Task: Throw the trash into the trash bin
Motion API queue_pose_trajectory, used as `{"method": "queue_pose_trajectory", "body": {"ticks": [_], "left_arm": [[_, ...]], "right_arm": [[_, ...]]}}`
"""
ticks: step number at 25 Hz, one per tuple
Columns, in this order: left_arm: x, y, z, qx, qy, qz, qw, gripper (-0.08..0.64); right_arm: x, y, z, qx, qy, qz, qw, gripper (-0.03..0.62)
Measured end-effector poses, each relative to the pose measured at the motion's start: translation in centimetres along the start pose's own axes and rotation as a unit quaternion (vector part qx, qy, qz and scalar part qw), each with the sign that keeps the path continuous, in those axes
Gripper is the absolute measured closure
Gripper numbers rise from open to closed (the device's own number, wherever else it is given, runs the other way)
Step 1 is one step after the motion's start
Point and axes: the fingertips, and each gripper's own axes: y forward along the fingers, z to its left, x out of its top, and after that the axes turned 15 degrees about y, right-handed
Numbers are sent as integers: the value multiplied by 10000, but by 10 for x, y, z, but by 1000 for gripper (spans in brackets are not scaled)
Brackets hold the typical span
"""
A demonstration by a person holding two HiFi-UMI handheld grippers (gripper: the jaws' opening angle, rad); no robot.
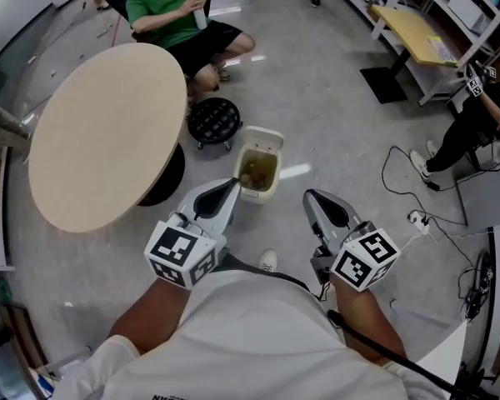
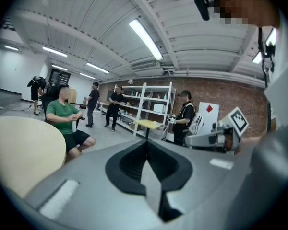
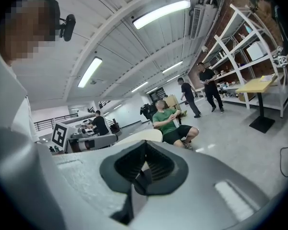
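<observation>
Beige and smooth, the round worktop (image 1: 108, 132) is standing left of the cream plastic trash bin (image 1: 257, 195), which is sitting upright on the floor (image 1: 317, 98), mouth up, lid tipped back at its far end. The left tongs (image 1: 231, 183) and right tongs (image 1: 310, 195) are pointing forward near it, both closed and empty.

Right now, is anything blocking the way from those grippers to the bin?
Nothing visible. The trash bin stands open on bare floor just ahead of the left gripper and right gripper; the stool and round table sit aside.
</observation>
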Motion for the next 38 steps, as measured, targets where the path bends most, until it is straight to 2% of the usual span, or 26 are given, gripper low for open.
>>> {"method": "queue_pose_trajectory", "body": {"ticks": [7, 11, 18, 27, 38], "left_arm": [[-7, -5, -3, -145, 103, 191, 9997, 554], [-7, -7, 14, -236, 141, 202, 9994, 552], [-18, -12, 52, -372, 131, 208, 9990, 552], [-27, -10, 68, -621, 36, 194, 9979, 552], [-29, -14, 70, -603, 25, 164, 9980, 552]], "right_arm": [[-2, -7, -2, -141, 179, -169, 9996, 591], [-2, -5, -3, -375, 390, -319, 9980, 591], [-11, 10, 6, -704, 485, -501, 9951, 591], [-23, 31, 18, -959, 409, -396, 9938, 591], [-25, 32, 20, -1004, 298, -348, 9939, 591]]}}
